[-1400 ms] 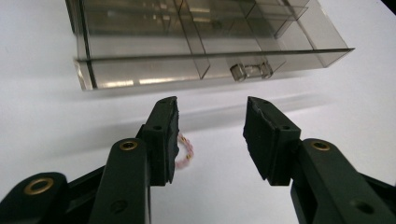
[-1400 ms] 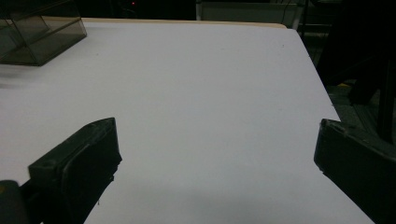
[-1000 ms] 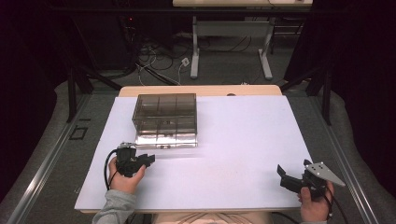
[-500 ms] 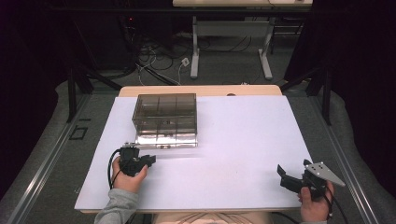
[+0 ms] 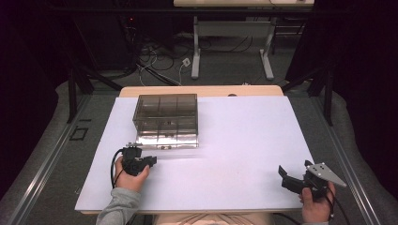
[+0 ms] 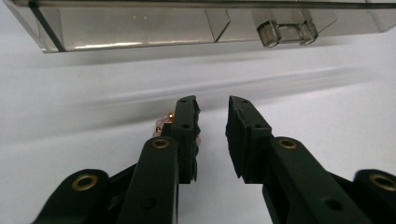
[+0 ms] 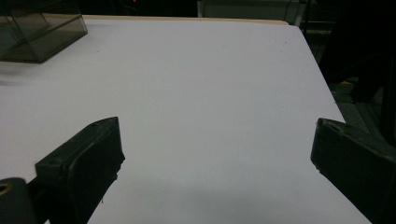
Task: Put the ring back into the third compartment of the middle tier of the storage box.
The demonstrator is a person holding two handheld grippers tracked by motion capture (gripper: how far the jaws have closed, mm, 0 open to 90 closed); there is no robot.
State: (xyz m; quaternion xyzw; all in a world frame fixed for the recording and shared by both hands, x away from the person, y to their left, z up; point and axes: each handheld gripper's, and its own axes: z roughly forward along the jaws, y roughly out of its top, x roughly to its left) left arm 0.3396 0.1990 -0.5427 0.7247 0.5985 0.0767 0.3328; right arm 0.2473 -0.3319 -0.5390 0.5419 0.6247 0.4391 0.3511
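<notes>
Small pinkish thing with gold beads [image 6: 164, 122] peeks out behind the left jaw of the left tongs [image 6: 212, 112], mostly hidden, too small to identify; can't tell if it touches the jaw. Clear compartment box [image 5: 166, 119] is cut off at the top edge in the left gripper view, with its hinge knuckle [image 6: 286, 32] visible; in the right gripper view just a corner [image 7: 35, 35] shows. The box sits on the white counter [image 5: 244, 140], far left part, just ahead of the left tongs [image 5: 151, 161]. Nothing stands between the tongs and the box. Left tongs: narrow gap, jaws have just been closing, nothing between the pads. Right tongs [image 5: 283, 174] rest near the right front edge, well apart from the box, jaws spread wide and empty [image 7: 215, 149].
</notes>
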